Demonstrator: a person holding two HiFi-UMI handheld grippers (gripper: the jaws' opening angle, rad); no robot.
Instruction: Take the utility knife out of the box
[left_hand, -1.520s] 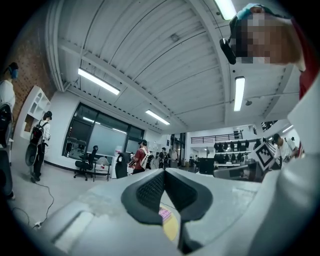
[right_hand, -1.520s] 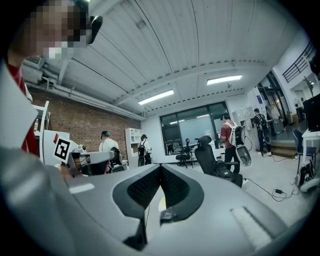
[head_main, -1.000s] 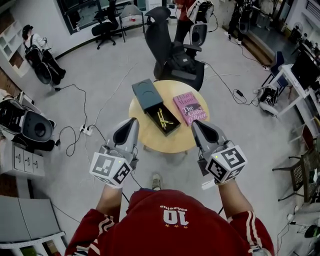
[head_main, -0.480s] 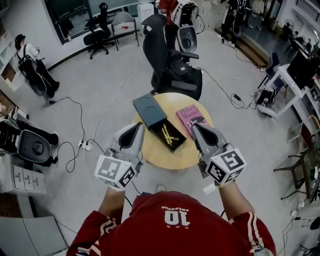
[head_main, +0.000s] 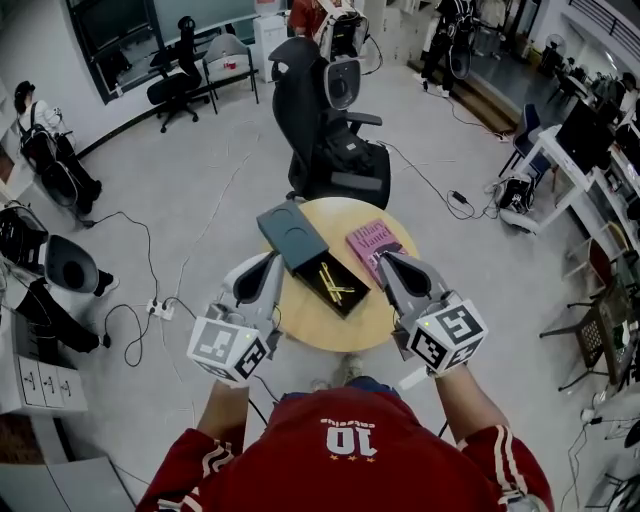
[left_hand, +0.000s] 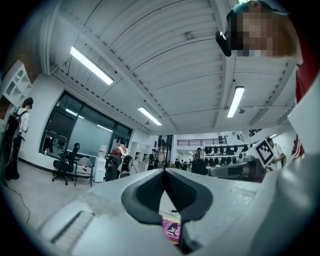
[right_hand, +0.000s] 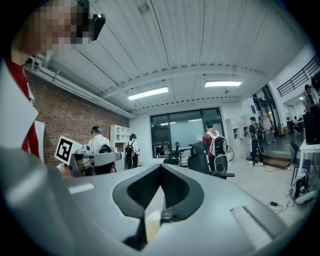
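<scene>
On the round wooden table (head_main: 310, 322) lies an open dark box (head_main: 345, 300) with yellow tools crossed inside; I take one for the utility knife (head_main: 331, 284). Its dark lid (head_main: 290, 232) rests against the box's far left end. My left gripper (head_main: 270, 259) hovers at the table's left edge, jaws shut and empty. My right gripper (head_main: 384, 259) hovers at the right edge, over the near end of a pink book (head_main: 371, 243), also shut and empty. Both point level toward the room. In the left gripper view the shut gripper (left_hand: 164, 171) shows the pink book (left_hand: 171, 228) below its jaws. The right gripper view shows its gripper (right_hand: 160, 167) shut.
A black office chair (head_main: 318, 120) with a bag on the seat stands just beyond the table. Cables and a power strip (head_main: 158, 307) lie on the floor at left. Several people stand at the back and left. Desks and chairs line the right side.
Both grippers have come forward with the person, so the table now lies right under their tips. The jaws stay shut and the box's contents have not moved.
</scene>
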